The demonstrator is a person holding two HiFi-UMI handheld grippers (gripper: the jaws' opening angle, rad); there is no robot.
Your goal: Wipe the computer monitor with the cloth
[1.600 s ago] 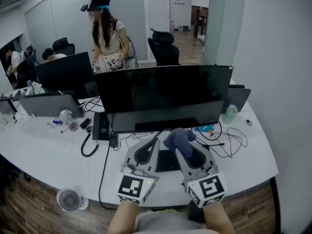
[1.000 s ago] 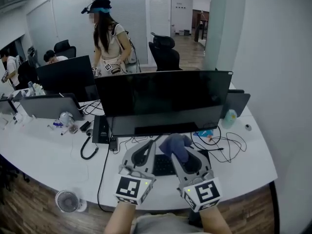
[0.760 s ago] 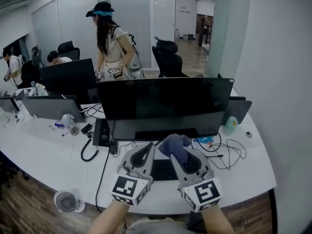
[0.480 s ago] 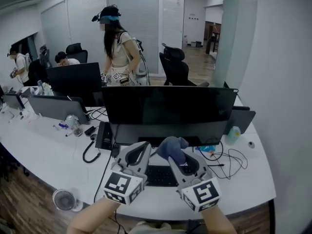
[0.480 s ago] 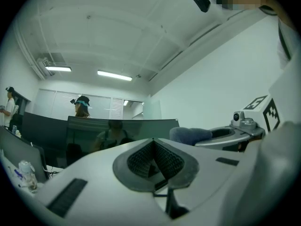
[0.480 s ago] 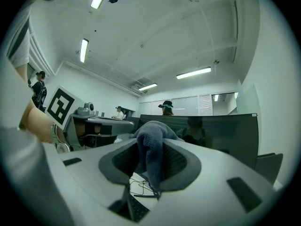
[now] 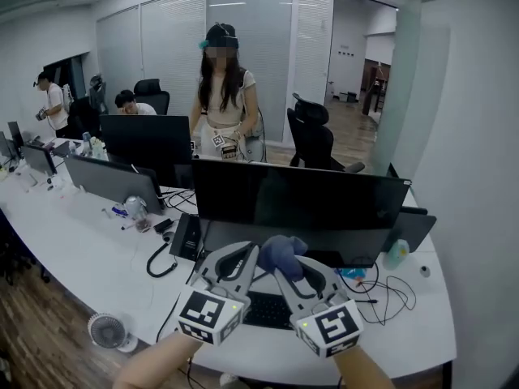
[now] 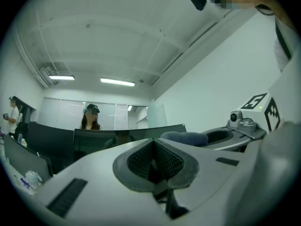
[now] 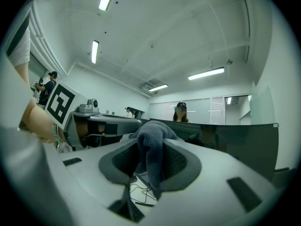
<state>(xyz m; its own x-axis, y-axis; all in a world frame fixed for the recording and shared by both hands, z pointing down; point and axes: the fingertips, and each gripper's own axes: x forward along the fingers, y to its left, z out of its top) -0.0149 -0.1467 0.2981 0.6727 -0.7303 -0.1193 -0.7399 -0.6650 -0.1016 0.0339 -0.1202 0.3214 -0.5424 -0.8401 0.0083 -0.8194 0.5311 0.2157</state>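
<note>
The black computer monitor (image 7: 300, 201) stands on the white desk (image 7: 89, 258) straight ahead, its screen dark; its top edge shows as monitor (image 8: 122, 134) and monitor (image 9: 244, 140) in the two gripper views. My right gripper (image 7: 285, 259) is shut on a blue-grey cloth (image 7: 280, 251), which bunches up over its jaws just in front of the screen's lower edge; the cloth (image 9: 151, 147) hangs between the jaws. My left gripper (image 7: 237, 259) sits beside it on the left, shut with nothing in it. In the left gripper view the cloth (image 8: 184, 138) shows to the right.
A black keyboard (image 7: 263, 308) lies under the grippers. Cables (image 7: 381, 286) trail at the right, a small fan (image 7: 107, 331) stands low left. More monitors (image 7: 146, 140) line the desk to the left. A person (image 7: 225, 104) stands behind the monitor, others farther left.
Both grippers have risen and moved forward toward the monitor's lower edge, the right one still carrying the cloth. The head view has tilted upward, showing more of the room.
</note>
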